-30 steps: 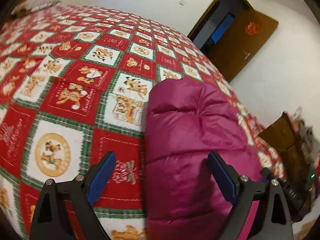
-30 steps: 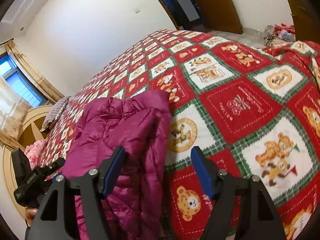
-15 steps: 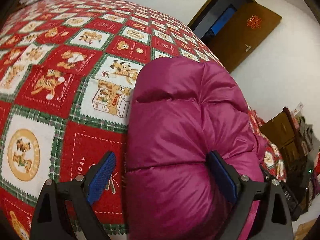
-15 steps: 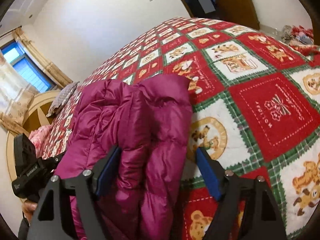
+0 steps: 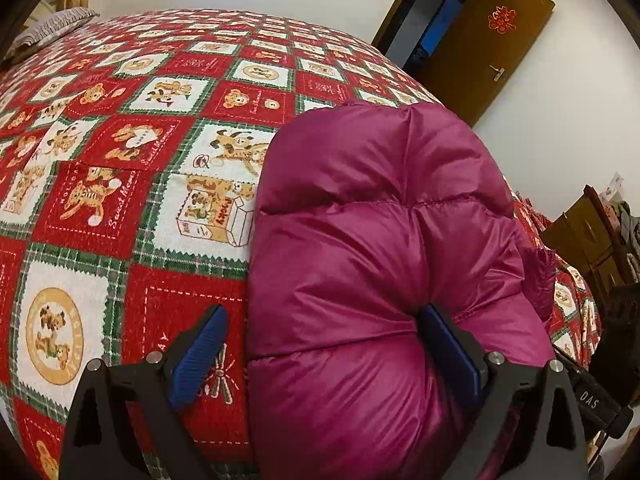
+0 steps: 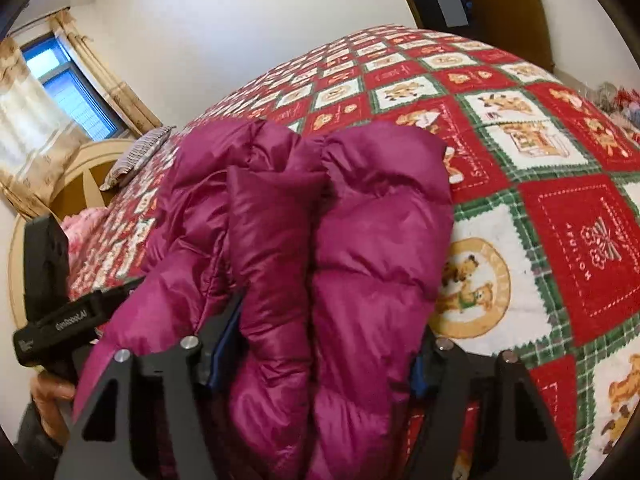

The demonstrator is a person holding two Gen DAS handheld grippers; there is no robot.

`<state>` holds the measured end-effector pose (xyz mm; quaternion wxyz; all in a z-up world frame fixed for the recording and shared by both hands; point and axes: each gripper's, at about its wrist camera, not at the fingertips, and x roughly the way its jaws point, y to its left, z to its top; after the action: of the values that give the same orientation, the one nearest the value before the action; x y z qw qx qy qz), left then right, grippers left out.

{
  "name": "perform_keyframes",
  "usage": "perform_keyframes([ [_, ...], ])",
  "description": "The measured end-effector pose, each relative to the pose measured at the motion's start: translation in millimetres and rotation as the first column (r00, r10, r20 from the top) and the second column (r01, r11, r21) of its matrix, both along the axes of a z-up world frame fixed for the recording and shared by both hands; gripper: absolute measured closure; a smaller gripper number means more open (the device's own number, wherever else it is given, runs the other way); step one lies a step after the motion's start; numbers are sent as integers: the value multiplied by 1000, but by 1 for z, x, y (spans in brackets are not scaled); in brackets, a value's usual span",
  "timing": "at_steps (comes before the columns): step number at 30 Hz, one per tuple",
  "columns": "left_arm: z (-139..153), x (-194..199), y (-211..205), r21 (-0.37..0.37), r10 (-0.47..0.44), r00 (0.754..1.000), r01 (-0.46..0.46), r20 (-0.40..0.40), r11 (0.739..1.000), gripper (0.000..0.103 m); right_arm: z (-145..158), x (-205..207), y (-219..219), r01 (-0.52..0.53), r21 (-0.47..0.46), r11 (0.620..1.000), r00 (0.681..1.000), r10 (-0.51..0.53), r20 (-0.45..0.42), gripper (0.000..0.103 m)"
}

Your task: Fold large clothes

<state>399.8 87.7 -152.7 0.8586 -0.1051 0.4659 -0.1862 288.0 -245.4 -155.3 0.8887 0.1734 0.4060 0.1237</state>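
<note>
Our left tongs released, one blue pad dug into the magenta down jacket bundled on the bed's teddy-bear quilt, our right tongs just closing, seemingly clenched on its puffy folds, pads mostly buried.

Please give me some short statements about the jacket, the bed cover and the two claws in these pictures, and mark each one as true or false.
1. The puffy jacket is magenta. True.
2. The jacket hangs on the door. False: it lies on the bed cover.
3. The bed cover is plain blue. False: it has red and white squares with bears.
4. The left claw has the jacket edge between its open jaws. True.
5. The right claw points at bare cover only. False: jacket folds fill the space between its jaws.
</note>
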Motion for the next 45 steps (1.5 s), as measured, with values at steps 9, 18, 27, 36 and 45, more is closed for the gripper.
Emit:
perform_keyframes([
  [9, -2, 2, -8, 33, -15, 999, 14, 32, 999, 6, -4, 5, 11, 32, -24, 999, 999, -31, 9, 33],
  [18, 12, -23, -14, 52, -71, 994, 68, 77, 996, 35, 1, -10, 23, 34, 5, 999, 999, -34, -28, 59],
  [27, 20, -50, -9, 67, -66, 995, 62, 70, 996, 41, 10, -39, 33, 55, -17, 998, 998, -55, -24, 65],
  [36, 26, -76, -8, 37, -88, 994, 86, 70, 996, 43, 19, -69, 29, 69, -19, 997, 998, -69, -11, 68],
  [45, 35, -92, -34, 21, -143, 987, 142, 76, 990, 44, 31, -90, 8, 118, 3, 993, 993, -118, 18, 69],
])
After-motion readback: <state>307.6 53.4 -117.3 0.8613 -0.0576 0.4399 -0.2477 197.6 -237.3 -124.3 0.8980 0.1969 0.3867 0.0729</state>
